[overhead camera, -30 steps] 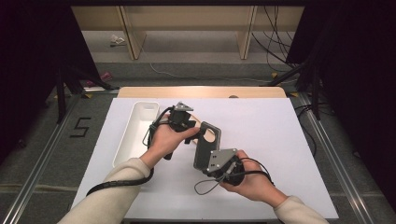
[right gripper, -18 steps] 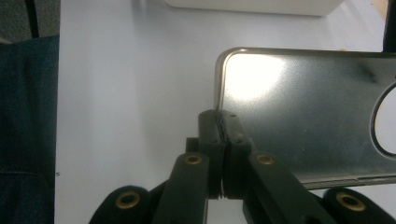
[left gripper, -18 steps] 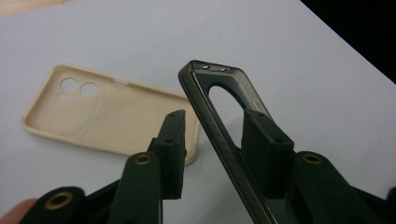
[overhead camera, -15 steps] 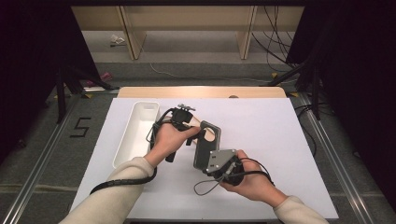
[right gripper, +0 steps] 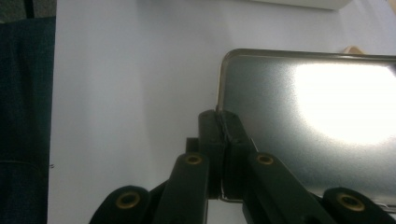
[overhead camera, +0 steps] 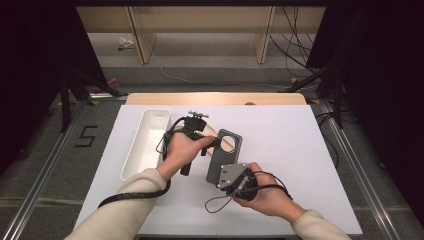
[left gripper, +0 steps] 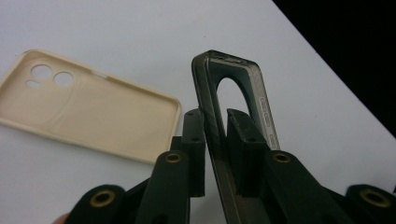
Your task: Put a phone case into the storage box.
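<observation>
From above, we see the dark phone case [overhead camera: 223,155] held up over the middle of the white counter [overhead camera: 300,165], the white tray [overhead camera: 145,142] to its left. Our left gripper [overhead camera: 212,143] meets its far end, our right gripper [overhead camera: 225,176] its near end

In the left gripper view, our fingers [left gripper: 194,135] have just been closing on the case's edge, one still slightly off it; a beige case [left gripper: 88,109] lies beyond

In the right gripper view, our fingers [right gripper: 212,135] pinch the case's corner
</observation>
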